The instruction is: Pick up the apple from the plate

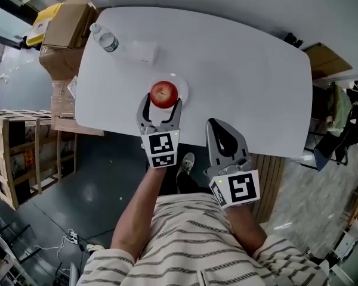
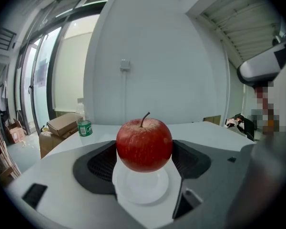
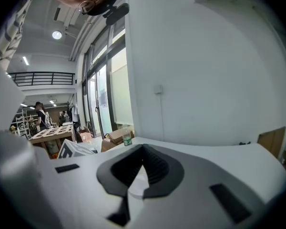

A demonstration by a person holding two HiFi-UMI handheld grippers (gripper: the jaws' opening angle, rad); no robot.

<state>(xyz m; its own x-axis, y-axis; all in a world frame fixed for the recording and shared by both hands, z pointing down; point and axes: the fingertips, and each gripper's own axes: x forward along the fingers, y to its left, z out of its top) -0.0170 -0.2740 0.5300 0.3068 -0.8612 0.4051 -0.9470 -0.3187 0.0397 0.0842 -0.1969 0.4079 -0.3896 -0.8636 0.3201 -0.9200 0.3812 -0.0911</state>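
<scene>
- The red apple [image 1: 163,93] sits between the left gripper [image 1: 162,102] jaws, which press on its two sides, directly over the white plate [image 1: 182,88].
- The plate holds nothing else.
- The right gripper [image 1: 217,124] is closed and empty, near the white table [image 1: 238,70] edge.
- A water bottle [image 1: 105,39] stands at the far corner.

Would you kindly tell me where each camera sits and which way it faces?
Head view: on the person's head, steeply down at the table; forearms, left gripper and right gripper show.
Left gripper view: on the left gripper, along its jaws, closed on the apple over the plate.
Right gripper view: on the right gripper, along its shut jaws, across the table.
Shared: all show the bottle.
</scene>
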